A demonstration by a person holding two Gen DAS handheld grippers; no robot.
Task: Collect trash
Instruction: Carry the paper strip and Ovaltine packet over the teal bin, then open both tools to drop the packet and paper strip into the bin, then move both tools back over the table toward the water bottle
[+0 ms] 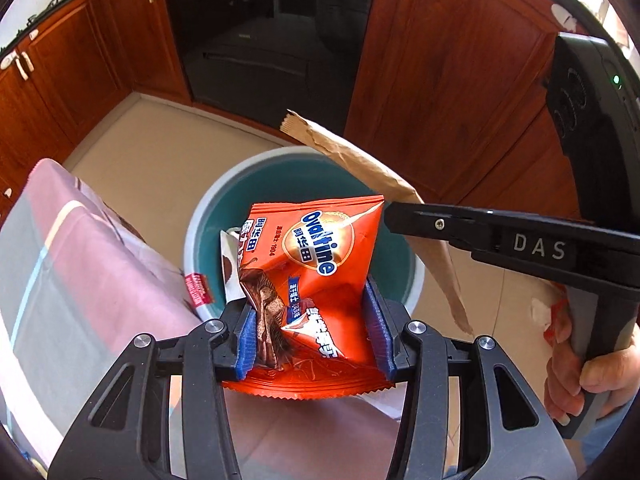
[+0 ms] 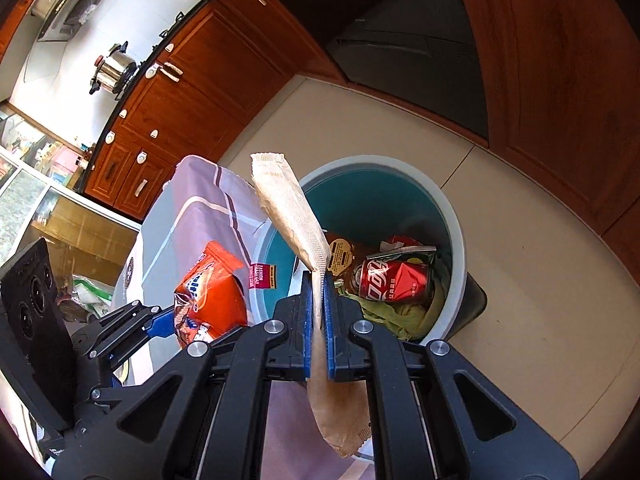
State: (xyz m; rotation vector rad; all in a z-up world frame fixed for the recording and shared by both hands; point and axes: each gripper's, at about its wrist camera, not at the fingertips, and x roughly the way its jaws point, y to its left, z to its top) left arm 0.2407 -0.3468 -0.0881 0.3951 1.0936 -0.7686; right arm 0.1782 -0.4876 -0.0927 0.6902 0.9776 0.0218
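Left wrist: left gripper (image 1: 310,320) clamps orange Ovaltine bag (image 1: 316,256) over teal bin (image 1: 416,276); brown bag (image 1: 360,160) crosses behind.

Right wrist: right gripper (image 2: 319,320) pinches brown bag (image 2: 296,216) at bin's (image 2: 456,224) near rim; red can (image 2: 394,280) lies inside.

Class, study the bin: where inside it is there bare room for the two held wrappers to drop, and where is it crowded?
Inside the bin, the bare teal wall and the far-left part behind the brown paper packet are free. The near-right side is crowded: crushed red can, green cloth, brown wrapper. The Ovaltine wrapper hangs over the rim.
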